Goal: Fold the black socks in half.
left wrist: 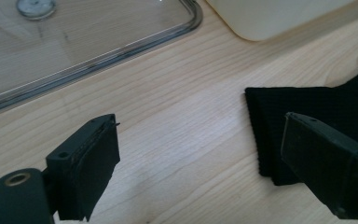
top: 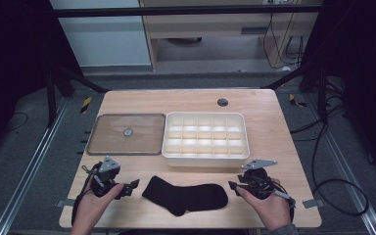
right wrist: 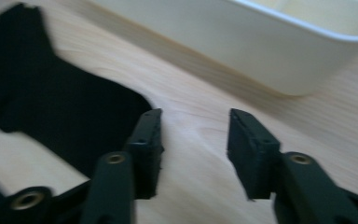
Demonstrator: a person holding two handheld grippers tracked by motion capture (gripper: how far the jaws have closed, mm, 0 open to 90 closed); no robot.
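black sock (top: 185, 195) plain; divided tray (top: 205, 157) unmarked, no writing legible.

table: we see a light wooden top (top: 274, 127) with a round cable hole (top: 222, 102) near its far edge
floor: we see grey carpet (top: 24, 161), with metal rails (top: 34, 161) along both sides of the table
cables: we see black leads (top: 323, 161) trailing on the right
back: we see a pale wooden cabinet (top: 215, 29) and a white panel (top: 103, 34)
light: even and soft, while the sides look dark to us
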